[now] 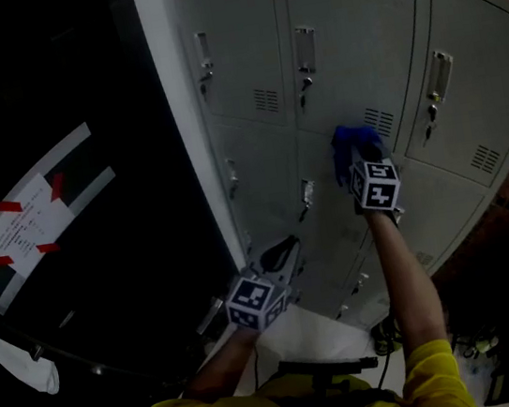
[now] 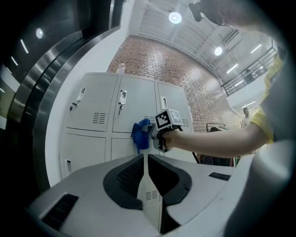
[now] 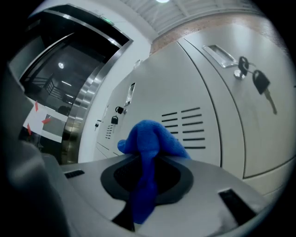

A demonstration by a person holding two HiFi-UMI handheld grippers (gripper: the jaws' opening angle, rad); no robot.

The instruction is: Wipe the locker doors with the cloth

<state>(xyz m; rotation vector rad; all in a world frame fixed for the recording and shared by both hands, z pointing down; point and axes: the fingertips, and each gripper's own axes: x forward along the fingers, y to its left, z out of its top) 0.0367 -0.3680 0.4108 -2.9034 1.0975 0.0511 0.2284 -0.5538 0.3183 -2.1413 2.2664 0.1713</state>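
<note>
The grey lockers point(image 1: 352, 31) stand in three columns, and all their doors are closed. The blue cloth point(image 1: 351, 141) is at the middle column, against the lower edge of the top door and just beside this door's vent slots point(image 1: 378, 120).

The right gripper point(image 1: 359, 157) is in front of the same door, and its jaws are pressed together on the cloth. In the right gripper view one bunch of the cloth stands out in front of the jaws and a narrow tail of it hangs down between them. In this view a key point(image 3: 261, 83) hangs from the lock of the door to the right of the cloth. Two small padlocks point(image 3: 114, 119) are on doors further to the left.

The left gripper point(image 1: 283, 252) is lower, in front of the bottom part of the lockers, well apart from the cloth. Whether it touches a door I cannot tell. In the left gripper view its jaws meet at the tips and hold nothing.

The person's arms come from yellow sleeves point(image 1: 431, 370). A brick wall point(image 2: 185, 69) rises behind the lockers. To the left of the lockers, a paper point(image 1: 26, 227) is fixed to a dark wall with red tape.
</note>
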